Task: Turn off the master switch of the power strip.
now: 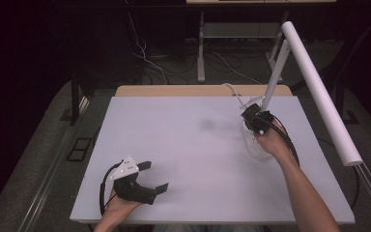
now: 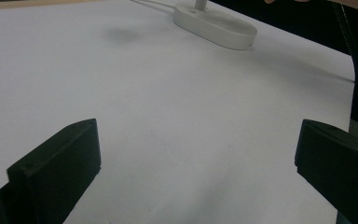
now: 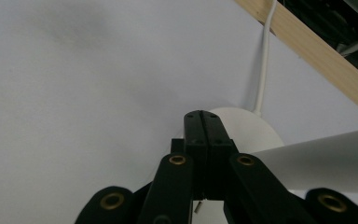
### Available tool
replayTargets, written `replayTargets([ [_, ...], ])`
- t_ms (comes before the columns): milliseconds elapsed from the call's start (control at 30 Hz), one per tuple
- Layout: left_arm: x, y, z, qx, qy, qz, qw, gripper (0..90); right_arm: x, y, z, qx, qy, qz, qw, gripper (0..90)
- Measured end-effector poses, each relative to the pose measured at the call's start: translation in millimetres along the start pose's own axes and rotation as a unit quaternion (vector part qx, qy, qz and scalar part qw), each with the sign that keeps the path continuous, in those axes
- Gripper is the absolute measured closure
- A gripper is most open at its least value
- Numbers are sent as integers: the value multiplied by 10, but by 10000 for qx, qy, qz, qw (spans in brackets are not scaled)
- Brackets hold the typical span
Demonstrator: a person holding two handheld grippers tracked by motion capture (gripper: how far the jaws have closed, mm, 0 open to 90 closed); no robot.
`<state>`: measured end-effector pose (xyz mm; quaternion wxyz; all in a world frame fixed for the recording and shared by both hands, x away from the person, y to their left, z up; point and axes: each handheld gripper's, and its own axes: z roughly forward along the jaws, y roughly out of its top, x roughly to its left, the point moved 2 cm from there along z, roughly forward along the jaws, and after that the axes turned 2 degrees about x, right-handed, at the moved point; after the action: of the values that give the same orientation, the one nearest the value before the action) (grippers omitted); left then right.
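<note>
A white desk lamp stands at the table's right side, with an oval base, a slanted arm and a long tube head. My right gripper is over the far end of the base, beside the foot of the arm. Its jaws are shut flat against each other with nothing between them, tips right above the base. My left gripper rests near the front left of the table, open and holding nothing. From there the base lies far ahead, beyond the gripper.
The lamp's white cable runs off over the wooden back edge of the white table top. A faint dark smudge marks the middle of the table. Dark floor, cables and stand legs lie beyond the table.
</note>
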<state>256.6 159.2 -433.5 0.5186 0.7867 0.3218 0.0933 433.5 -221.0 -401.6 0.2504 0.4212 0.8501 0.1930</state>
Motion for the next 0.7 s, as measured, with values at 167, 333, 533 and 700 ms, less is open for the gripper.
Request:
replayTargets([
  [167, -3, 0, 0, 3, -19, 12, 10000, 0, 62, 12, -154, -188, 109, -93, 9997, 891],
  [333, -9, 4, -5, -9, -27, 26, 10000, 0, 120, 24, -295, -349, 178, -212, 9990, 861],
  [533, -9, 6, -6, -24, -24, 9, 10000, 0, 202, -4, -473, -581, 504, -68, 9970, 706],
  [700, -9, 6, -5, -23, -25, 10, 10000, 0, 240, -88, -628, -819, 733, 0, 9939, 527],
])
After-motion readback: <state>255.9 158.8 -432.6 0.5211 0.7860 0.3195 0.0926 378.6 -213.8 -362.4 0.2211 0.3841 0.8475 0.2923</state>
